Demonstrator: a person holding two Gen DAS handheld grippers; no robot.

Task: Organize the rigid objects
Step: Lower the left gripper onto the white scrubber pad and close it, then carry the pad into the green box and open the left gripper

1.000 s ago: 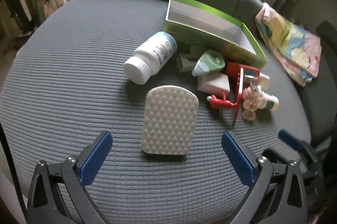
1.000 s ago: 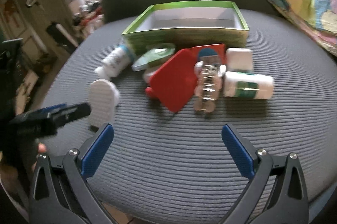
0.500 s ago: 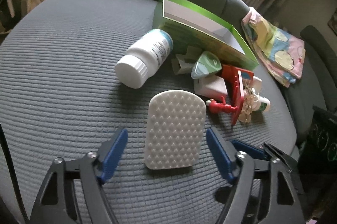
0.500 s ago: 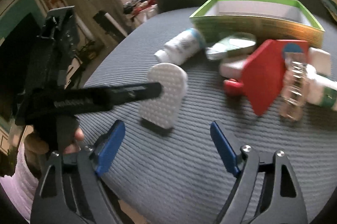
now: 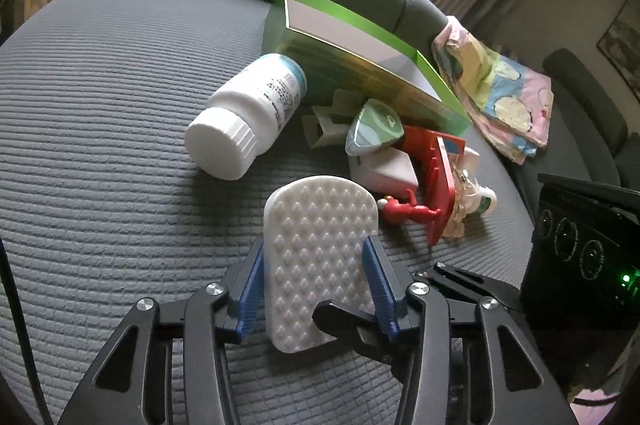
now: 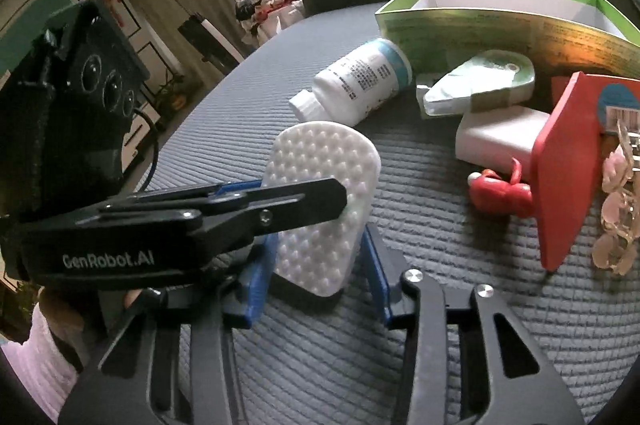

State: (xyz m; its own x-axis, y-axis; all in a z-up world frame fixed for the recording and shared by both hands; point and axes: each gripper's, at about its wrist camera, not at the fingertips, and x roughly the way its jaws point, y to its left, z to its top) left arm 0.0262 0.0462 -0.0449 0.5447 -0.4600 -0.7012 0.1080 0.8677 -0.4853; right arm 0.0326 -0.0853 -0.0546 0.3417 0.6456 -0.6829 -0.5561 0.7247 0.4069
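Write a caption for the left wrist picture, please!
Both grippers' jaws closing around a white bumpy pad beside a bottle and green box.

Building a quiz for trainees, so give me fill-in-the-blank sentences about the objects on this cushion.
The pill bottle lies on its ____.
The open box behind it has a ____ rim.
The bumpy pad nearest the camera is coloured ____.
Missing words: side; green; white.

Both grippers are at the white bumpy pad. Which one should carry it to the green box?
Left, probably. The left gripper has both fingers against the white bumpy pad's sides; the right gripper straddles one end. The green box lies straight ahead.
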